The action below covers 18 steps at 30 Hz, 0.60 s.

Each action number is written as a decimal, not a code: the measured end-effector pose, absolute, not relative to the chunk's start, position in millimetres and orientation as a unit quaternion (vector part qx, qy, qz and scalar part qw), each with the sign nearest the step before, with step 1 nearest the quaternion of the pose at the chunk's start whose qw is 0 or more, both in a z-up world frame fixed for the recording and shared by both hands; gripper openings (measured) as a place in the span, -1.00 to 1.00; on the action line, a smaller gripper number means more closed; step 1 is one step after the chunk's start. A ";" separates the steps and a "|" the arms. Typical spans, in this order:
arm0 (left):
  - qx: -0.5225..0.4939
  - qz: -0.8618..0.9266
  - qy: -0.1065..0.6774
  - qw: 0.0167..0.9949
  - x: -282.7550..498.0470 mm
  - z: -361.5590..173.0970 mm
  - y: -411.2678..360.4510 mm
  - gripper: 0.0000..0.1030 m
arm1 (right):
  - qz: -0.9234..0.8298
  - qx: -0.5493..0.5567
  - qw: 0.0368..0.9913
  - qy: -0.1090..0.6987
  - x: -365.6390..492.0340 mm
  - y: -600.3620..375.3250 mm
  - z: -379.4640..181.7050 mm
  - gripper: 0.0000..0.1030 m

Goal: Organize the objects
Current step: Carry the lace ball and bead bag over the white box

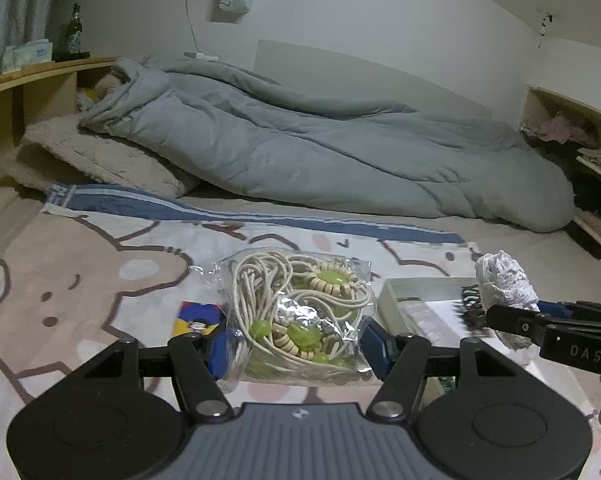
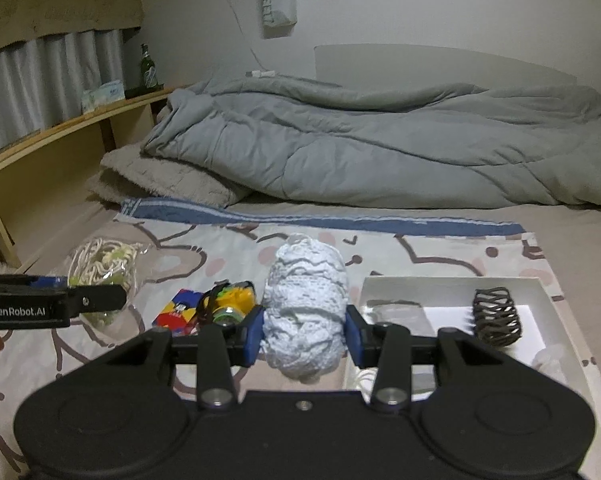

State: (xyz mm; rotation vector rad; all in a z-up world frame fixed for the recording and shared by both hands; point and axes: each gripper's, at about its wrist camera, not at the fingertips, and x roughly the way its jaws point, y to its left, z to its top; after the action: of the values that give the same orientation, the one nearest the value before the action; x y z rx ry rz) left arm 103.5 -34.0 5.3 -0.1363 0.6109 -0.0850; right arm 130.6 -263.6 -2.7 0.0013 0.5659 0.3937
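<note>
Right wrist: lace roll (image 2: 305,304) clamped between right claw (image 2: 305,330) pads.

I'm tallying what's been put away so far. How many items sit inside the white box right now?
1 clearly: a dark wire coil standing in the white box, toward its right side. Pale things near the box's front edge are partly hidden by the right gripper, so more may lie there.

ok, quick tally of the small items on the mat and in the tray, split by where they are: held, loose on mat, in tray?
Held: 2 - bag of beaded cord in the left gripper, white lace roll in the right gripper
Loose on mat: 2 - colourful card, yellow bundle
In white tray: 1 - dark spiral hair tie
Total: 5
</note>
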 end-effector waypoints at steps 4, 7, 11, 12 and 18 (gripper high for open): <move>-0.064 -0.053 0.297 0.951 105.4 7.3 -47.5 0.25 | 0.181 0.003 0.945 0.274 130.6 -280.1 1.9 -0.17; -0.061 -0.061 0.297 0.951 106.9 7.2 -59.2 0.26 | 0.172 0.005 0.947 0.271 129.5 -294.3 4.5 -0.16; -0.058 -0.072 0.298 0.950 108.5 6.1 -73.9 0.25 | 0.164 0.007 0.949 0.270 127.3 -313.1 6.7 -0.16; -0.060 -0.076 0.299 0.949 109.1 6.0 -78.0 0.25 | 0.161 0.008 0.950 0.269 126.6 -318.4 7.4 -0.17; -0.045 -0.102 0.291 0.950 113.7 11.3 -110.7 0.25 | 0.140 0.017 0.955 0.261 125.0 -347.2 13.6 -0.17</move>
State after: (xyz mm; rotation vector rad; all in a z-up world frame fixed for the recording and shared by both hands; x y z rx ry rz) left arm 113.7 -110.7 11.3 -0.0912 0.5924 -0.2067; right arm 125.0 -347.2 13.6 0.0350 0.5310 0.2843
